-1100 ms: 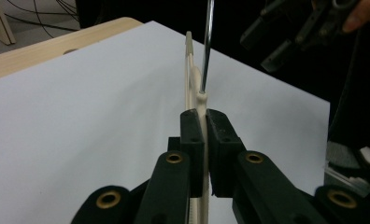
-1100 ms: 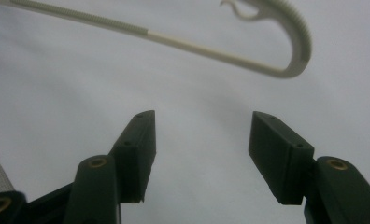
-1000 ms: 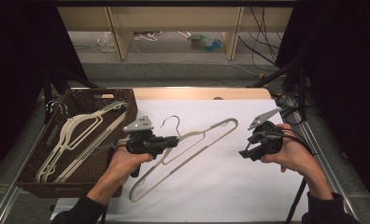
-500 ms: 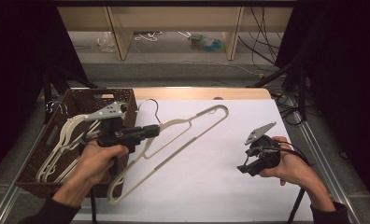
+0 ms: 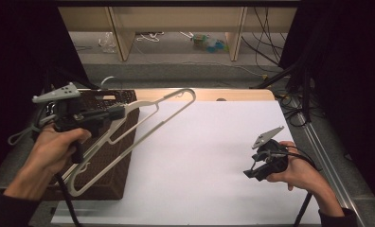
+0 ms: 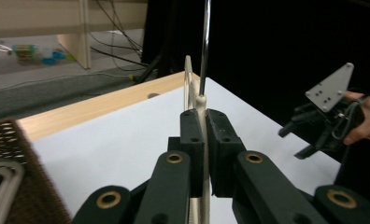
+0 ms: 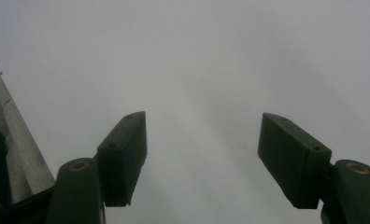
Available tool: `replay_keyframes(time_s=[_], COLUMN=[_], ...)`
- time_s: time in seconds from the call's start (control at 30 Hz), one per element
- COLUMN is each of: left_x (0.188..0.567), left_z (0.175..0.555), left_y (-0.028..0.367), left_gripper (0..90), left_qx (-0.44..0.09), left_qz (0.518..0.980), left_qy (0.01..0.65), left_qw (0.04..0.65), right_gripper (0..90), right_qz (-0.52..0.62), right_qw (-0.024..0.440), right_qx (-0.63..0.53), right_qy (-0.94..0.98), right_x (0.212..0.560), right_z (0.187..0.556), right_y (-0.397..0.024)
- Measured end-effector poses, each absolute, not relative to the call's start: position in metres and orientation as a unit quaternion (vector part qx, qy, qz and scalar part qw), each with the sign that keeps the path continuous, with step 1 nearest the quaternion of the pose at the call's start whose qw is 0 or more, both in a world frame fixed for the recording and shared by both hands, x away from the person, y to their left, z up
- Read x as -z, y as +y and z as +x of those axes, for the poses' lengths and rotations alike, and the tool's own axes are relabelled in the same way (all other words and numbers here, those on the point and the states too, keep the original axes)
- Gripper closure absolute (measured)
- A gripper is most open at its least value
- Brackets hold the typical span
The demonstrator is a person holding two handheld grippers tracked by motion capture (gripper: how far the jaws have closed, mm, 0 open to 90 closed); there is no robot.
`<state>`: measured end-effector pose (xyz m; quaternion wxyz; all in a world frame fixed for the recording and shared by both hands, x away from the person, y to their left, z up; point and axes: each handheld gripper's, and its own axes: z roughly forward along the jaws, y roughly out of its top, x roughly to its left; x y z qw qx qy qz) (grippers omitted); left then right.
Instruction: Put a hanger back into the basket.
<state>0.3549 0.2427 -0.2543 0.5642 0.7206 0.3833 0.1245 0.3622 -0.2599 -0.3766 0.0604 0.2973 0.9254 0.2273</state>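
My left gripper (image 5: 115,113) is shut on the neck of a cream plastic hanger (image 5: 147,135) and holds it in the air over the brown wicker basket (image 5: 111,166) at the table's left. The hanger tilts, one end high over the table's far edge, the other low over the basket's near corner. In the left gripper view the jaws press on the hanger neck (image 6: 201,105), and its metal hook (image 6: 204,42) rises above them. My right gripper (image 5: 253,171) rests low at the near right, open. Its jaws (image 7: 202,158) stand apart over the white sheet with nothing between them.
A white sheet (image 5: 209,156) covers the wooden table (image 5: 233,94). The basket (image 6: 15,144) holds other pale hangers (image 6: 1,186). Dark stands and cables line both sides. Wooden shelf legs and loose items on the floor lie beyond the table's far edge.
My left gripper has lifted the hanger off the sheet and carried it left, over the basket. The right hand has drawn back toward the near right edge.
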Motion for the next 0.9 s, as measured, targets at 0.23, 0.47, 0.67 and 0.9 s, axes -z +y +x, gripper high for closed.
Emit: replay_keyframes(time_s=[0.23, 0.47, 0.67, 0.9], left_x=[0.251, 0.262, 0.278, 0.295], left_z=[0.365, 0.375, 0.386, 0.398], left_y=[0.288, 0.328, 0.355, 0.374], left_gripper=[85.8, 85.8, 85.8, 85.8], left_qx=[-0.15, -0.171, -0.179, -0.185], left_qz=[0.691, 0.677, 0.673, 0.669], left_qy=[0.426, 0.472, 0.493, 0.509], left_qw=[0.564, 0.538, 0.521, 0.508], right_gripper=[34.3, 34.4, 34.4, 34.6], right_qz=[0.303, 0.305, 0.301, 0.303], right_qw=[0.059, 0.055, 0.05, 0.049], right_qx=[-0.225, -0.223, -0.221, -0.219], right_qy=[0.924, 0.924, 0.926, 0.926], right_x=[0.378, 0.381, 0.384, 0.385], right_z=[0.361, 0.361, 0.361, 0.362], right_y=[-0.263, -0.264, -0.263, -0.264])
